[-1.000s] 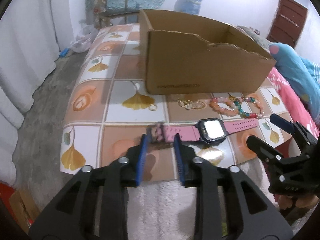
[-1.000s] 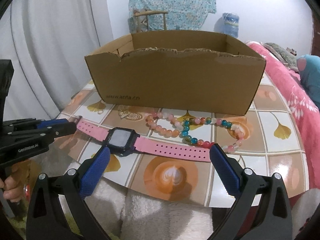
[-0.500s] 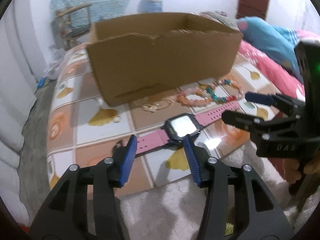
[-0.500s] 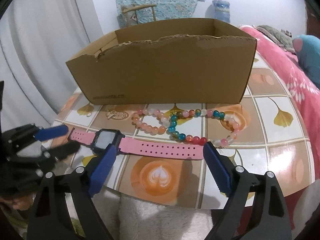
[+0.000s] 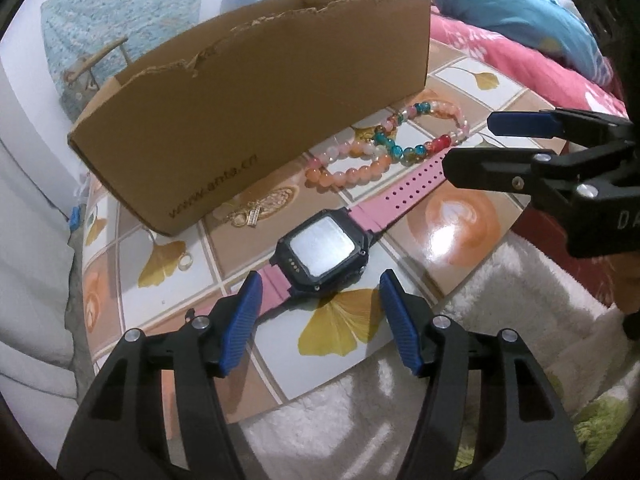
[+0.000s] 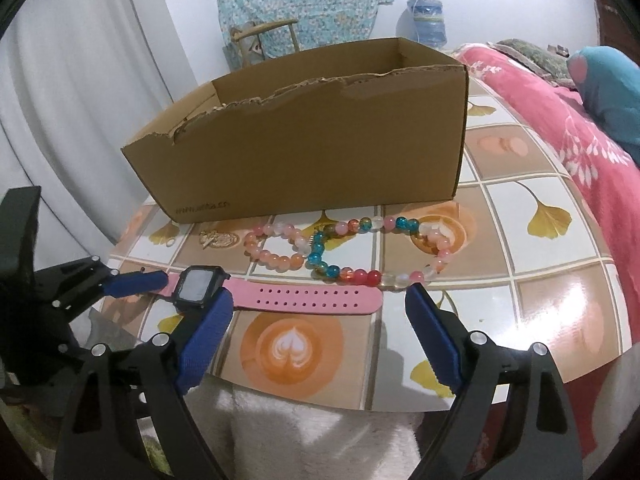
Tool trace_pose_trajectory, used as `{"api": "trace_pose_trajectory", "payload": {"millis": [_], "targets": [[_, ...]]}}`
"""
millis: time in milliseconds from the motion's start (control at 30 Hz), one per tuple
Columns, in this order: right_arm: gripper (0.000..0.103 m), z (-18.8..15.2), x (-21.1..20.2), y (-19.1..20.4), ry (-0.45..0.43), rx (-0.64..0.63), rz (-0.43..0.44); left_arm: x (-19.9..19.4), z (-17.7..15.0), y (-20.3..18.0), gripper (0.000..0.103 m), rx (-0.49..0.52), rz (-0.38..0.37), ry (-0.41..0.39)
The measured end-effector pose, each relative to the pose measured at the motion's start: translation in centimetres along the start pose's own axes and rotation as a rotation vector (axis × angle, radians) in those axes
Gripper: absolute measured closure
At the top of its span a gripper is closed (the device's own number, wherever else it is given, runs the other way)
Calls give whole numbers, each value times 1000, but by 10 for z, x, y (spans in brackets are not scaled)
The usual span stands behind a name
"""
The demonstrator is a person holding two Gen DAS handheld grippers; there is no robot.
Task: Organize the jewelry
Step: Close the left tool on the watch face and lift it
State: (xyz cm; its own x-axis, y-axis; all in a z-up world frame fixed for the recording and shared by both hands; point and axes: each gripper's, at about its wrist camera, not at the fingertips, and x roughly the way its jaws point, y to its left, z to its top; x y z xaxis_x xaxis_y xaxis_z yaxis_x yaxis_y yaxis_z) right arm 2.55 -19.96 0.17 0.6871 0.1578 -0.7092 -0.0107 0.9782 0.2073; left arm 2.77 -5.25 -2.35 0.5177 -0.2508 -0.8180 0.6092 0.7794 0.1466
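Seemingly nearest, the left gripper (image 5: 320, 300), jaws just widened and empty, straddles the pink watch (image 5: 324, 250) lying lengthwise before the cardboard box (image 5: 256, 108).

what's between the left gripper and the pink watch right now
Nothing visible. The left gripper is open, its jaws just widened, and only bare tabletop lies before the pink watch. The right gripper hovers over the far strap end.

"www.anta.cn" on the cardboard box (image 5: 256, 120) front; "DA" on the right hand-held gripper (image 5: 468, 144).
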Motion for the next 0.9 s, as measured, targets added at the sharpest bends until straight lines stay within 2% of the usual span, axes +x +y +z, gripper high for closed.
{"api": "trace_pose_trajectory", "payload": {"millis": [400, 467, 600, 700, 900], "targets": [[18, 1, 1, -5, -7, 12, 14, 2, 6, -7, 45, 120, -4, 9], [18, 1, 1, -5, -6, 14, 15, 2, 7, -6, 50, 122, -22, 11], [18, 1, 2, -6, -4, 15, 15, 2, 7, -9, 52, 139, -20, 3], [18, 1, 2, -5, -4, 14, 15, 3, 8, -9, 61, 146, 0, -2], [18, 1, 0, -6, -12, 15, 12, 2, 8, -11, 64, 148, 10, -4]]}}
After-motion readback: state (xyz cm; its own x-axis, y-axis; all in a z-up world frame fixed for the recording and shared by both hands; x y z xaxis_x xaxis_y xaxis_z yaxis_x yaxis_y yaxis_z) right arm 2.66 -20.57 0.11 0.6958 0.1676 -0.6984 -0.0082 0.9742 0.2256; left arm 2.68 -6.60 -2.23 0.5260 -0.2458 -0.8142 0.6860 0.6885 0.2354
